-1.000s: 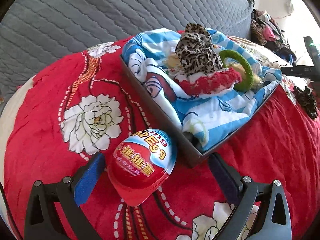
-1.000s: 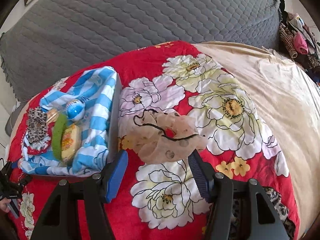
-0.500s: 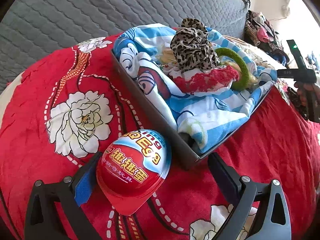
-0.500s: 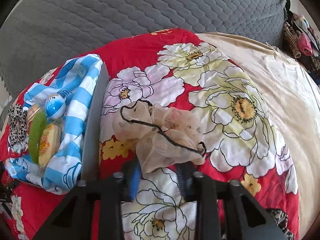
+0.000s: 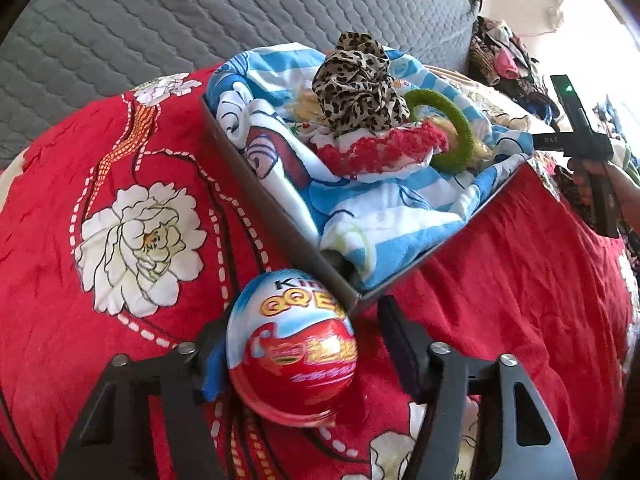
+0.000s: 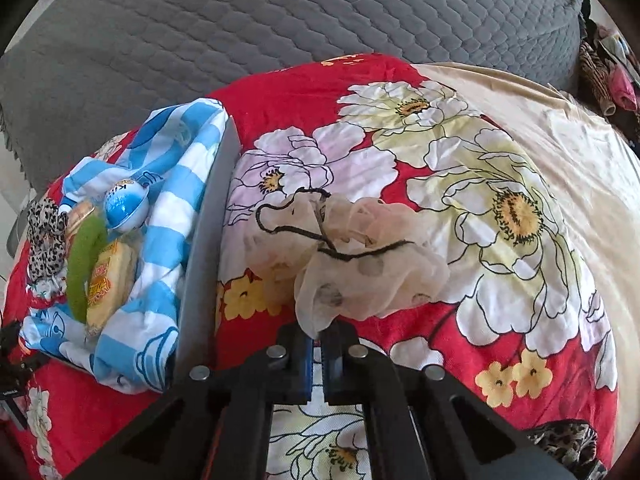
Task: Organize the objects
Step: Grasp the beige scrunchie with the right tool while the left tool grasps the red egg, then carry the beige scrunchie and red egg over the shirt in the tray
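Note:
A red and blue toy egg [image 5: 292,344] lies on the red flowered bedspread against the corner of the grey tray [image 5: 280,220]. It sits between the jaws of my left gripper [image 5: 302,320], which are closing. The blue left pad [image 5: 212,364] touches the egg, while a gap shows at the right finger [image 5: 400,340]. My right gripper [image 6: 317,354] is shut on the near edge of a sheer beige scrunchie [image 6: 360,260] with a black cord. That scrunchie rests on the bedspread just right of the tray wall [image 6: 204,248].
The tray holds a blue striped cloth [image 5: 380,208], a leopard scrunchie [image 5: 356,88], a green ring [image 5: 452,128], a red lace piece [image 5: 380,148], a blue egg [image 6: 124,204] and a yellow snack pack [image 6: 108,276]. A grey quilted cushion [image 6: 320,16] stands behind. Clothes [image 5: 508,60] pile up at far right.
The left jaws have narrowed around the egg, which now sits centred and turned between them. My right gripper moved down to the beige scrunchie and shut on its edge.

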Tool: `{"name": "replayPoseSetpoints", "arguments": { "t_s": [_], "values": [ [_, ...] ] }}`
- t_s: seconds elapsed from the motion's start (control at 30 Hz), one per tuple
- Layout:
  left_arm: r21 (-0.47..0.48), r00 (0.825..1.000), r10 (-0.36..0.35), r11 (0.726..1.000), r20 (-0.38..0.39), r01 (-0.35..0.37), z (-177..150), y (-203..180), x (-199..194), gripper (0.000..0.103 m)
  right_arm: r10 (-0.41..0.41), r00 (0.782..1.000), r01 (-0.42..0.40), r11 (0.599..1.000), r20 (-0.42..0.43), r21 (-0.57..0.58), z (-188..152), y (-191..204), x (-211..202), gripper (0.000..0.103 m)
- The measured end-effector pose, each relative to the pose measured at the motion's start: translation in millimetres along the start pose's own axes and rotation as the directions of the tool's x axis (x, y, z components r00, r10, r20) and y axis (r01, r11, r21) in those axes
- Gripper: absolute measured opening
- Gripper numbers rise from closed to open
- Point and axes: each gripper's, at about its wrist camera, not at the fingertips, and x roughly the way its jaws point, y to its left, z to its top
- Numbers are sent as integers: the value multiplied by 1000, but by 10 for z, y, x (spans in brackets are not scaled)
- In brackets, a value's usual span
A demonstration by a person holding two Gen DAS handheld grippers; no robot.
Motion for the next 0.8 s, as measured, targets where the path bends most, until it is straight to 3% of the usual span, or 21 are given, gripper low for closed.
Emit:
{"name": "replayPoseSetpoints", "arguments": {
  "t_s": [0.1,0.8],
  "values": [
    [-2,1000,-9,1000,-14,9,-35,38,-38,51,3,1000,-4,1000,3,2,-8,-10,-22,3],
    [0,1000,-13,1000,2,13,-172,-158,-365,51,47,998,-46,999,49,-2,-12,32,-385,3]
  ]
}}
